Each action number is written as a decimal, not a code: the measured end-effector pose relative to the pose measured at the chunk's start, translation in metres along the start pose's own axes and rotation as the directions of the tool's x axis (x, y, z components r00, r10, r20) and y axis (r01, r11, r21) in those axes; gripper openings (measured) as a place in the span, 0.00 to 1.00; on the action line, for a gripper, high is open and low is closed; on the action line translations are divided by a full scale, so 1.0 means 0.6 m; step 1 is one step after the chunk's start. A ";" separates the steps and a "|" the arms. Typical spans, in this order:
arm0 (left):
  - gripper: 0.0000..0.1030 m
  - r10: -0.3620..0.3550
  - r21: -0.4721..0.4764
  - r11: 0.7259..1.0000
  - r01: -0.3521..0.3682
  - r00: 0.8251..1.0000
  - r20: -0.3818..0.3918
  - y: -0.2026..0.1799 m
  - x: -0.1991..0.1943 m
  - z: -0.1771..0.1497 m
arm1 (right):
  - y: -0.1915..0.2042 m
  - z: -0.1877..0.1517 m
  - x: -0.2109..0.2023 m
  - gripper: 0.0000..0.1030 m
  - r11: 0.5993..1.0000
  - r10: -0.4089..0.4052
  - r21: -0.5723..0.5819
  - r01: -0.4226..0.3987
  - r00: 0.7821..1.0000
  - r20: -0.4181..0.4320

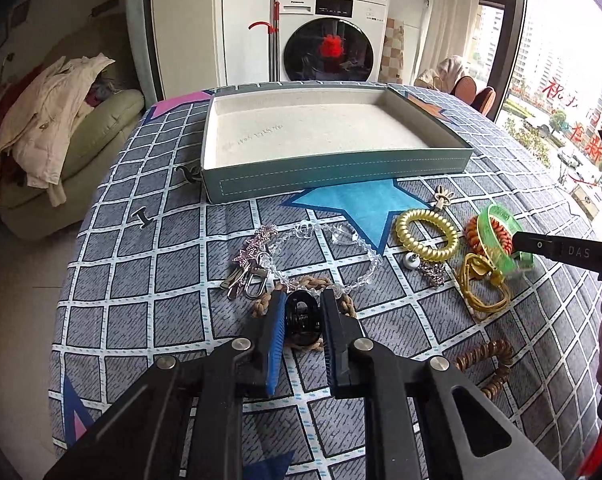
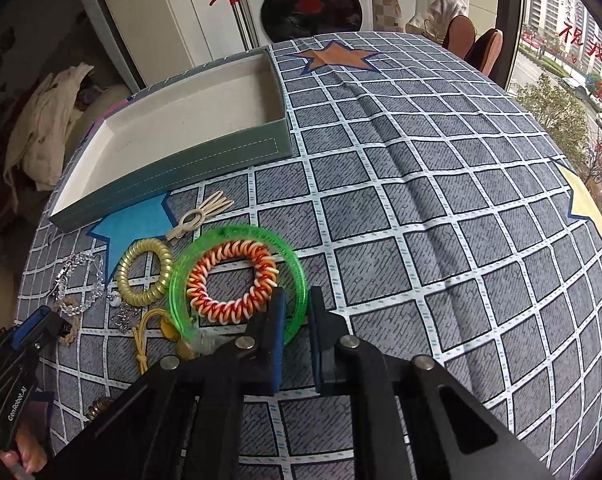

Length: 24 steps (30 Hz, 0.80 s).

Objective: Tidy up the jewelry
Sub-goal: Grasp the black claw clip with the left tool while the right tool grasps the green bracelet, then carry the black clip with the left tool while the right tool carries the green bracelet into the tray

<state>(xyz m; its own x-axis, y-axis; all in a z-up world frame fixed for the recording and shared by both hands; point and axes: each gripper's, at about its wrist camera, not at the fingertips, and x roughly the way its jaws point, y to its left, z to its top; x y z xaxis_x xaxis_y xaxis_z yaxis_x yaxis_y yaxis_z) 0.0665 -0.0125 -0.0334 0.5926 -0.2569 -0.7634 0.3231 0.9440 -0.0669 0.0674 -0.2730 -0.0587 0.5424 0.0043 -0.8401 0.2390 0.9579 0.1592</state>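
My left gripper [image 1: 301,312] had its jaws drawn in against a black hair claw [image 1: 301,320], the blue pads pressing its two sides; the claw sat on a braided tan ring [image 1: 301,285] near the table's front edge. My right gripper [image 2: 296,312] had its jaws pinched on the rim of a green translucent bangle [image 2: 237,236], nearer the right side of the jewelry spread. A red-and-white spiral hair tie [image 2: 231,280] lay inside the bangle's circle.

Just beside the bangle I noted a gold spiral hair tie [image 2: 144,276], a yellow cord [image 2: 143,334] and a cream looped tie [image 2: 203,214]. A clear bead chain [image 1: 333,256] with metal clasps [image 1: 247,280] lay just beyond the claw. A brown bead bracelet [image 1: 487,364] sat nearer the front edge, right of my left gripper.

The teal tray [image 1: 333,178] with a pale lining stood empty toward the table's far edge, well apart from both grippers. The table carried a grey checked cloth [image 2: 441,240] with star prints.
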 end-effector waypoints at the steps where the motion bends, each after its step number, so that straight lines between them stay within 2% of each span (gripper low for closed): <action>1: 0.36 -0.008 -0.009 1.000 0.008 1.000 0.004 0.004 -0.004 0.001 | -0.004 0.000 -0.001 0.07 1.000 0.010 0.015 -0.010 1.000 0.004; 13: 0.36 -0.068 -0.073 0.995 0.072 0.996 0.051 0.028 -0.045 0.020 | -0.023 0.006 -0.039 0.07 0.998 0.048 0.047 -0.052 0.996 0.076; 21: 0.36 -0.195 -0.179 0.962 0.204 0.979 0.067 0.056 -0.059 0.053 | -0.005 0.030 -0.048 0.07 0.996 0.078 0.029 -0.082 0.992 0.100; 24: 0.36 -0.190 -0.187 0.962 0.202 0.979 0.079 0.061 -0.061 0.072 | 0.004 0.039 -0.050 0.07 0.996 0.090 0.016 -0.092 0.991 0.104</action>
<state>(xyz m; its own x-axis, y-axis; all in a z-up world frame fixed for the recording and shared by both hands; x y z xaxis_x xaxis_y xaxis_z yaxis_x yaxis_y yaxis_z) 0.0883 0.0225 0.0197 0.5770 -0.4471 -0.6835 0.2926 0.8944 -0.3382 0.0706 -0.2775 -0.0208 0.6426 0.0601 -0.7638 0.2011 0.9487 0.2439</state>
